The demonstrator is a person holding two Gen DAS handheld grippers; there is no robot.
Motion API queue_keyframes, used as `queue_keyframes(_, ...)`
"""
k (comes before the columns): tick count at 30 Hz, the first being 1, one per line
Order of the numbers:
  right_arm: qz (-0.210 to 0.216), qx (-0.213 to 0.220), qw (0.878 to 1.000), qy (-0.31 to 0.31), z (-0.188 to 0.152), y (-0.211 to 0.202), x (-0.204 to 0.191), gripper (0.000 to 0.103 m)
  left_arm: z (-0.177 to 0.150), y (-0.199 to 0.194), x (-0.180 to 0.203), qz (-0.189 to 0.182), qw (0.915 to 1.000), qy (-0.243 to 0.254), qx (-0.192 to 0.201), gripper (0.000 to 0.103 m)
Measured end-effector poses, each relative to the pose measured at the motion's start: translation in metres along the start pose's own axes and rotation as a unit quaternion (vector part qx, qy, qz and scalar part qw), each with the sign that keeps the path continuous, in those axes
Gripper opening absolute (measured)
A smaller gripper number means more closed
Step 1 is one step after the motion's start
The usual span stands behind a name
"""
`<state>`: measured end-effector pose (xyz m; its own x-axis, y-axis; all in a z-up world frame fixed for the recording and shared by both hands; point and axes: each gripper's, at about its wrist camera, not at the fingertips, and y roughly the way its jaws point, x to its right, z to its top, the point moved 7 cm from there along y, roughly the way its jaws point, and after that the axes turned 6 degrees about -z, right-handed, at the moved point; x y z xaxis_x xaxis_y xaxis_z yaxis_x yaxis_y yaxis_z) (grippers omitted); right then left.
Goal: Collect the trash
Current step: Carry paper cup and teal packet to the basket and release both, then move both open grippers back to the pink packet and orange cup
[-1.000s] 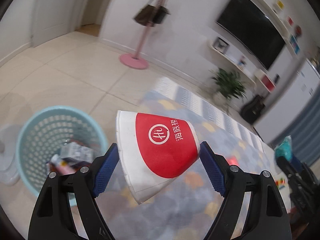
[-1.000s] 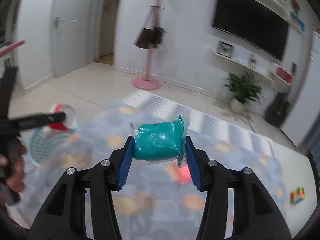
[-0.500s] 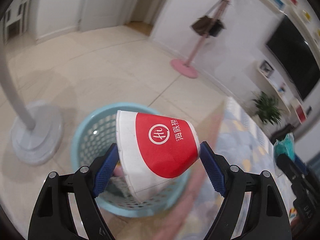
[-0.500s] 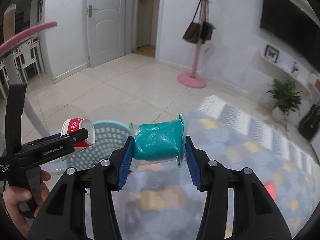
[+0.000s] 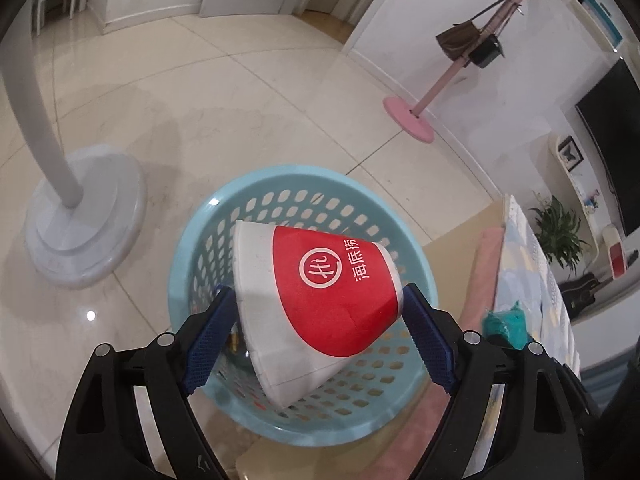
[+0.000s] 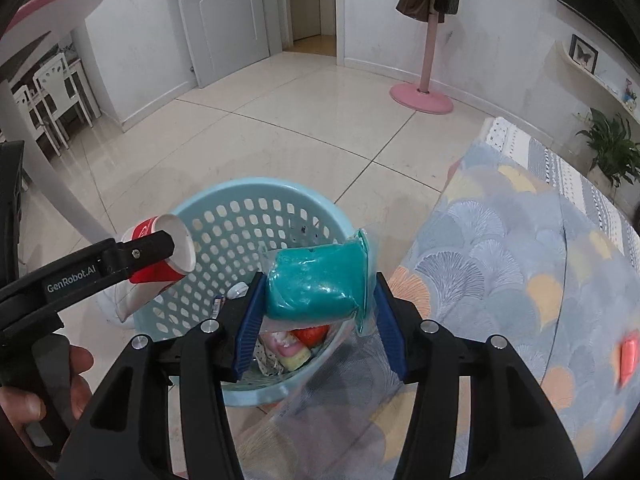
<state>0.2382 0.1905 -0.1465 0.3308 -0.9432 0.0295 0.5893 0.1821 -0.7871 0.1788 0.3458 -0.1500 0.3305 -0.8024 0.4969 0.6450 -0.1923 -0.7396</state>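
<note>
My left gripper (image 5: 320, 344) is shut on a red and white paper cup (image 5: 320, 304), held on its side above the light blue perforated basket (image 5: 280, 184). The cup (image 6: 160, 256) and left gripper (image 6: 158, 250) also show in the right wrist view, over the basket's left rim. My right gripper (image 6: 316, 320) is shut on a teal plastic packet (image 6: 320, 280), held above the near right part of the basket (image 6: 248, 192). Trash lies in the basket bottom (image 6: 296, 344). The packet also shows at the right of the left wrist view (image 5: 508, 322).
A white fan stand base (image 5: 80, 216) sits on the tiled floor left of the basket. A patterned rug (image 6: 520, 264) lies to the right. A pink coat stand (image 6: 420, 96) is farther back, a door (image 6: 224, 20) beyond, a potted plant (image 5: 560, 232) by the wall.
Both grippers have swung left from over the rug to above the basket, still holding the cup and the packet. The basket now fills the middle of both views.
</note>
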Motion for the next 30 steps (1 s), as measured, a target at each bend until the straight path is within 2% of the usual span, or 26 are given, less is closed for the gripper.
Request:
queue_keyframes(2,0.001,-0.001,1.0,-0.006,0.001,0.003,-0.002,0.052,-0.001,0.001,-0.002,-0.008,0.9999,-0.009,-0.002,0.082)
queue_keyframes(6,0.002,0.003,1.0,-0.007,0.001,0.003,0.0,0.065,-0.002,0.001,-0.002,-0.007,0.9999,-0.016,-0.003,0.082)
queue_keyframes(8,0.003,0.002,1.0,-0.004,0.0,0.003,0.002,0.068,-0.002,-0.001,-0.001,-0.004,0.9999,-0.012,0.0,0.082)
queue_keyframes(14,0.007,0.003,1.0,0.004,-0.003,0.0,0.01,0.069,-0.001,-0.004,0.0,-0.018,0.9997,-0.014,0.002,0.083)
queue_keyframes(24,0.021,0.023,0.999,0.017,0.0,-0.021,0.017,0.069,-0.004,-0.004,0.01,-0.016,0.9999,0.002,0.002,0.083)
queue_keyframes(30,0.014,0.051,0.998,0.027,0.003,-0.058,0.037,0.069,-0.001,-0.025,0.04,-0.053,0.9981,0.016,0.028,0.083)
